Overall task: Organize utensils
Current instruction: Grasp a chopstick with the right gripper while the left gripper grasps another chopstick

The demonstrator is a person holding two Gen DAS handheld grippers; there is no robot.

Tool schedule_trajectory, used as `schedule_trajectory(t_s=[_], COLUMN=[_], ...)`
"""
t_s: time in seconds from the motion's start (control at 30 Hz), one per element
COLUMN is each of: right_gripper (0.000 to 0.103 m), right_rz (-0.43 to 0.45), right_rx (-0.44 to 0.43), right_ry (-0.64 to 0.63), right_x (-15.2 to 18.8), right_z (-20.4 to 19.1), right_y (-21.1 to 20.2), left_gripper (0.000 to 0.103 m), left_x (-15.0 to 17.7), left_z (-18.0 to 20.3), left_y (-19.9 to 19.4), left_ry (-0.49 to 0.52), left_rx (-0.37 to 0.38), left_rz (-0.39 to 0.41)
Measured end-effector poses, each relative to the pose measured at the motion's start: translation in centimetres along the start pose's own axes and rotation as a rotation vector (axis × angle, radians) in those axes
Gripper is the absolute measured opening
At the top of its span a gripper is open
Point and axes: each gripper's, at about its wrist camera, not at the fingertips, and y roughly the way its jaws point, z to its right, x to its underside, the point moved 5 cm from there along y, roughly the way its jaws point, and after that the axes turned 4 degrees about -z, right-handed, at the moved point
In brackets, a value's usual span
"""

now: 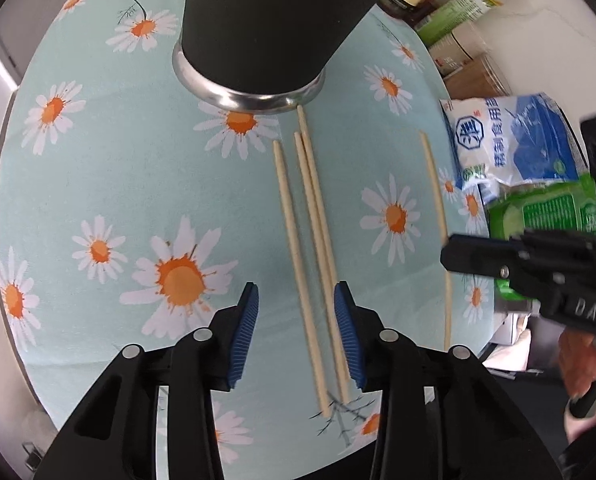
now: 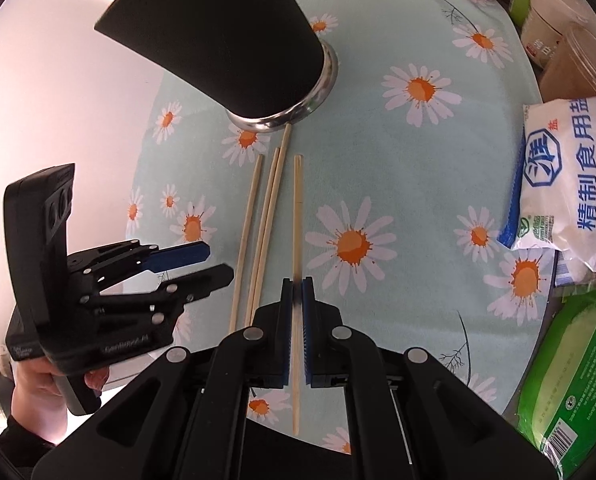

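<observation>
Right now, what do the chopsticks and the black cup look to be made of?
Chopsticks: pale tan, matte, no gloss, most likely bamboo or light wood; too blurred for grain. Black cup: matte black body without glare, possibly a coating or plastic sleeve; its base ring is bright and mirror-like, so probably stainless steel underneath.

Three chopsticks (image 1: 309, 248) before cup (image 1: 258, 28), salt bag (image 1: 509, 140) right
</observation>
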Motion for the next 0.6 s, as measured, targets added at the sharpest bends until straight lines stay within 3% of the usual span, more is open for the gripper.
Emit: schedule_trajectory(t_s=[0.27, 0.6], right_gripper=[0.006, 0.006], right_rz=[0.023, 0.02], right_rx=[-0.083, -0.154], right_ry=[0.003, -0.037], right_x=[1.4, 2.7], right_z=[1.6, 2.7], right_y=[-1.7, -2.7], left_gripper=[0.016, 0.005], left_x=[-1.1, -2.0], left_z=[0.8, 1.4], left_y=[1.4, 2.2], left_ry=[-0.044, -0.086], left_rx=[-0.12, -0.246], left_rz=[-0.051, -0.075])
